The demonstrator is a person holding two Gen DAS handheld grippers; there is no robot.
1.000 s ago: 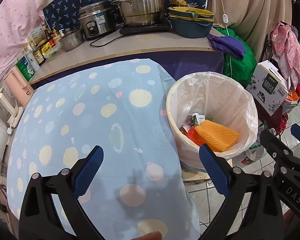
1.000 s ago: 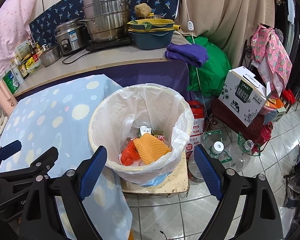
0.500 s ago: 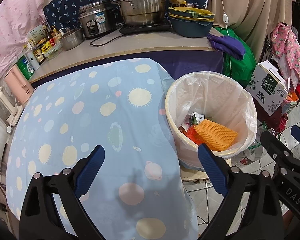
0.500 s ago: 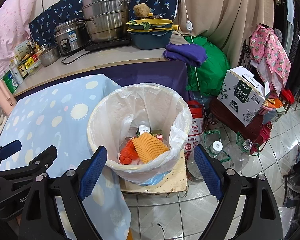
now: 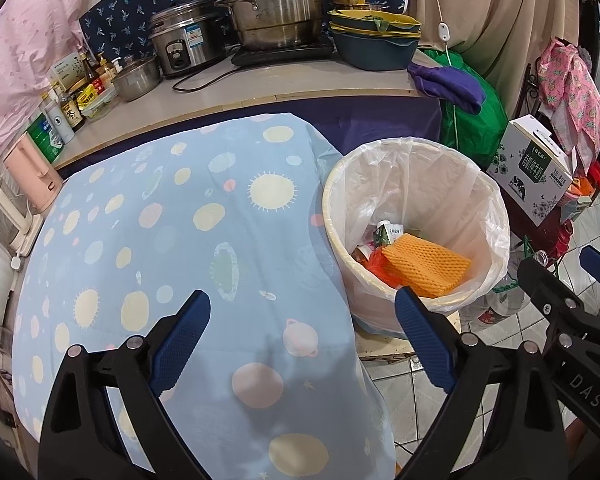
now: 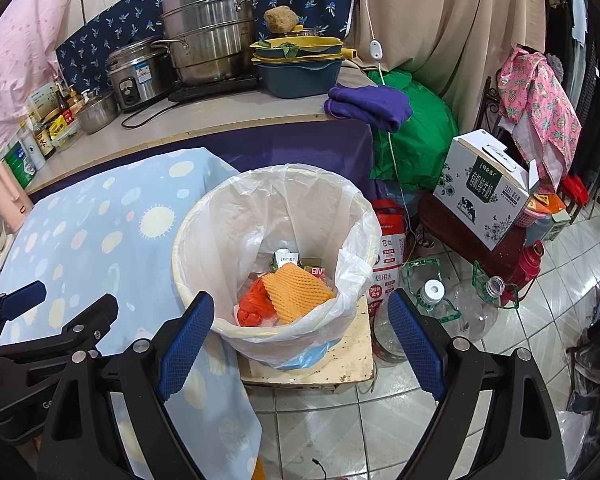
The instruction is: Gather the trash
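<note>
- Left wrist view: my left gripper (image 5: 302,344) hangs with its jaws spread wide and nothing between them, above the near part of the blue spotted cloth (image 5: 172,232).
- Left wrist view: the lined trash bin (image 5: 416,152) stands just beside the cloth's right edge; inside lie an orange foam net (image 5: 428,266), a red wrapper (image 5: 376,262) and a small carton (image 5: 384,234).
- Left wrist view: my right gripper (image 5: 580,280) enters at the right edge.
- Right wrist view: my right gripper (image 6: 300,338) is wide open and empty, held above the near rim of the bin (image 6: 340,216).
- Right wrist view: the bin rests on a worn wooden stool (image 6: 352,364); the foam net (image 6: 296,290) lies on top of the trash.
- Right wrist view: empty clear bottles (image 6: 464,312) stand on the tiled floor right of the stool.
</note>
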